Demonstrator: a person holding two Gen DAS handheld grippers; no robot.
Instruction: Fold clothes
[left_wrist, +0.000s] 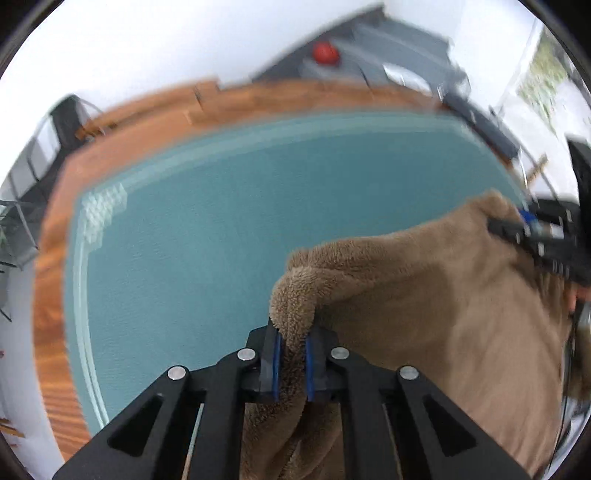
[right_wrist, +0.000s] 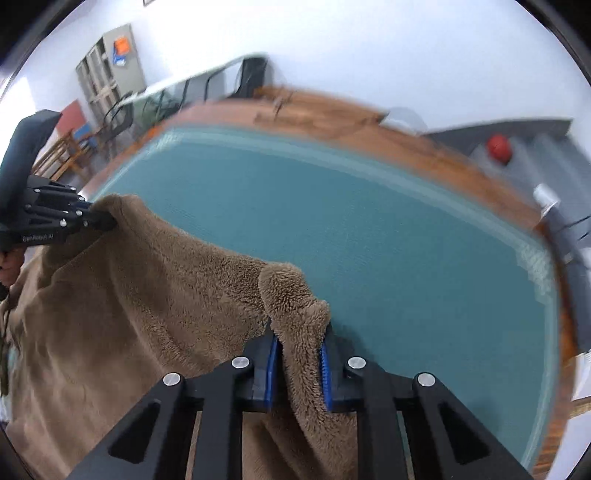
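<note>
A brown fleece garment hangs stretched between my two grippers above a teal rug. In the left wrist view my left gripper is shut on one bunched corner of the fleece, its blue pads pressing the pile from both sides. The right gripper shows at the right edge, clamped on the far corner. In the right wrist view my right gripper is shut on a thick fold of the brown fleece garment. The left gripper grips the other corner at the left, with a hand behind it.
The teal rug lies on a wooden floor. Grey steps with a red ball stand at the back. Chairs and a shelf unit line the wall. A white wall fills the rest.
</note>
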